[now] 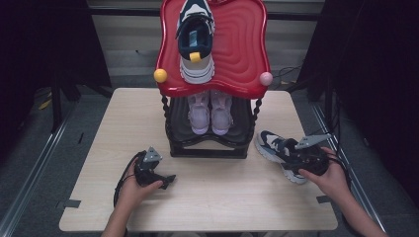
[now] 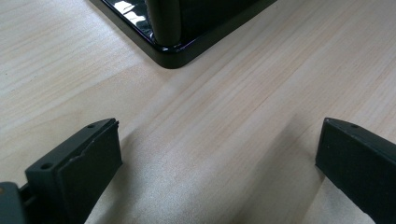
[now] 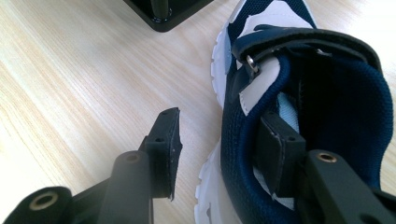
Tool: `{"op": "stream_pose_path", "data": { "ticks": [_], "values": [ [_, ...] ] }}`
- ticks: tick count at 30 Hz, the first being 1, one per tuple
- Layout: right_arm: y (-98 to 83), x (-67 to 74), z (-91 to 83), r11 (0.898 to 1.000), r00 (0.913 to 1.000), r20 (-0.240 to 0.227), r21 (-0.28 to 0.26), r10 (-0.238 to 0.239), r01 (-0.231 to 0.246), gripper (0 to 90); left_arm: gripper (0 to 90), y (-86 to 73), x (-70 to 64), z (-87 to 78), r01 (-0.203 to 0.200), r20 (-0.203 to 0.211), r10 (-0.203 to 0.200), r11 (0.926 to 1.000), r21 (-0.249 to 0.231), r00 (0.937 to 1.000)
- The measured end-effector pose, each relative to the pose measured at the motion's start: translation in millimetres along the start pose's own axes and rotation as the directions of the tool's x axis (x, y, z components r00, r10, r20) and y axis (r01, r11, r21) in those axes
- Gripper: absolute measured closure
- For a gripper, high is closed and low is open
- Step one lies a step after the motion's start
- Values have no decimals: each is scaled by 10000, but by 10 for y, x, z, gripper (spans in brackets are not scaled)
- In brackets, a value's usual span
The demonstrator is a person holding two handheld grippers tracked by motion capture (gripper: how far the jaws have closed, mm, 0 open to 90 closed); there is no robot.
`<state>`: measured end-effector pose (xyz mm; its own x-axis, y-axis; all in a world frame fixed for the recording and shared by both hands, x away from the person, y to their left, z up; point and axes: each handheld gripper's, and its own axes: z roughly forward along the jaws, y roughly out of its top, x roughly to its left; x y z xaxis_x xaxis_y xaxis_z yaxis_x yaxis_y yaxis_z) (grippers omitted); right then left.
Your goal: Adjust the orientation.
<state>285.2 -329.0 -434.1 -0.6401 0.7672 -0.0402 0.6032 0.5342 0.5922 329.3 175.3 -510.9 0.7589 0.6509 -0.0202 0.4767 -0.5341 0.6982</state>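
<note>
A navy and white shoe (image 1: 274, 146) lies on the table right of the rack, toe toward the rack. My right gripper (image 1: 296, 159) is over its heel end. In the right gripper view the right gripper (image 3: 219, 123) straddles the side wall of the shoe (image 3: 336, 107): one jaw is inside the opening against the lining, the other stands outside with a gap to the shoe, so nothing is pinched. My left gripper (image 1: 167, 180) rests on the table left of centre; seen along its own jaws, the left gripper (image 2: 219, 158) is open over bare wood.
A two-level rack stands at the table's far middle. Its red top shelf (image 1: 242, 54) carries the matching navy shoe (image 1: 196, 39); the black lower shelf (image 1: 207, 148) holds a pink pair (image 1: 210, 113). The rack's black base corner (image 2: 177, 51) lies ahead of the left gripper.
</note>
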Motion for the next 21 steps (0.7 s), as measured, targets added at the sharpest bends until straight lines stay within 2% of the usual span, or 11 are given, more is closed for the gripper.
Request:
{"op": "stream_pose_path", "data": {
  "ticks": [2, 4, 7, 14, 17, 21],
  "values": [
    [4, 19, 2, 9999, 9998, 160, -39, 105, -105, 596, 0, 0, 0, 0, 7, -7, -7, 10000, -2, 10000],
    [8, 16, -1, 9997, 9995, 232, -105, 224, -221, 743, 0, 0, 1, 0, 6, -11, -6, 10000, -6, 10000],
    [26, -7, 30, 9970, 9976, 175, -407, 668, -661, 767, 0, 1, 3, -1, -35, -31, 35, 10000, 5, 10000],
    [154, 3, 136, 9945, 9921, 804, -489, 965, -928, 786, 0, 0, 1, 0, -4, -19, 4, 10000, -1, 10000],
    [229, -28, 204, 9906, 9861, 1033, -555, 1302, -1250, 787, 0, 0, 5, 0, -23, -4, 23, 10000, -21, 10000],
    [314, -76, 274, 9871, 9840, 886, -562, 1543, -1497, 755, 0, 0, 5, 0, -26, -7, 26, 10000, -21, 10000]
  ]
}}
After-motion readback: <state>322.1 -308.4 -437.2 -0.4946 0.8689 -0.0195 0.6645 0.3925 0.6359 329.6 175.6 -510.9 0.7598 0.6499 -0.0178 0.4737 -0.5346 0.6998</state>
